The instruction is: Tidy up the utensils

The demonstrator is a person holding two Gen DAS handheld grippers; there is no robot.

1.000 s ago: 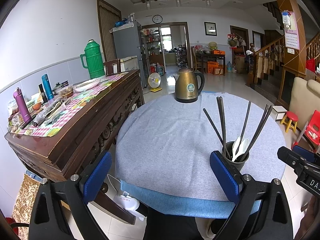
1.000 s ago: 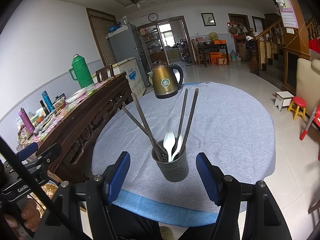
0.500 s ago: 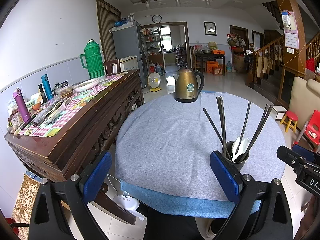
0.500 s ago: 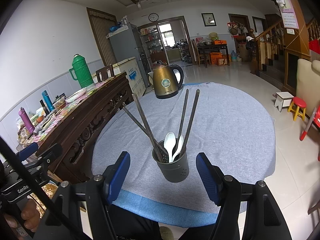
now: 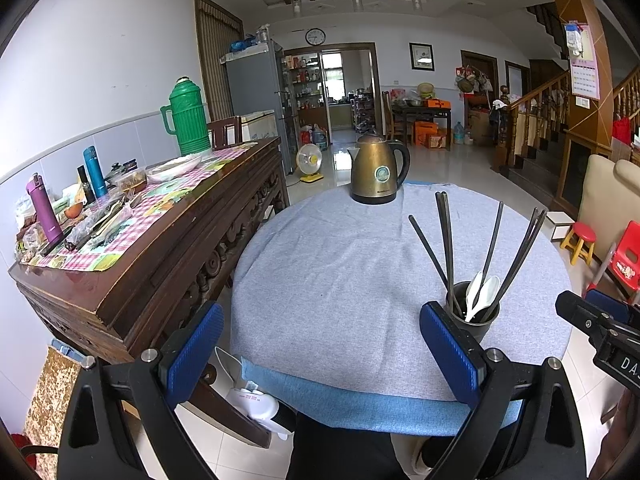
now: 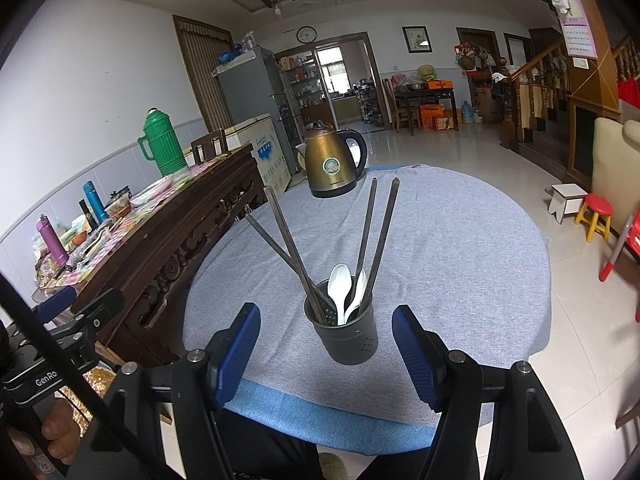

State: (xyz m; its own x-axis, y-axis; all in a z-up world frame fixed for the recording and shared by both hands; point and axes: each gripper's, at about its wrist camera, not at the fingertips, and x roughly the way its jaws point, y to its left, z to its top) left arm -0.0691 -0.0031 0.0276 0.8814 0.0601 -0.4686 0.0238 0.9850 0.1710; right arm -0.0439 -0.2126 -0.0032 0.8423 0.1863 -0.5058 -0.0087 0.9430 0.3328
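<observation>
A dark grey utensil holder [image 6: 347, 336] stands near the front edge of the round table with the blue-grey cloth [image 6: 440, 248]. Several dark chopsticks [image 6: 370, 232] and two white spoons [image 6: 340, 294] stand in it. My right gripper [image 6: 326, 350] is open and empty, just in front of the holder, its jaws to either side of it and apart from it. My left gripper [image 5: 320, 352] is open and empty over the table's front edge; the holder [image 5: 474, 318] sits just beyond its right finger.
A brass-coloured kettle [image 5: 376, 172] stands at the table's far side. A dark wooden sideboard [image 5: 160, 248] on the left carries a green thermos [image 5: 186, 120], bottles and clutter. Red and yellow stools [image 6: 598, 216] stand on the tiled floor at right.
</observation>
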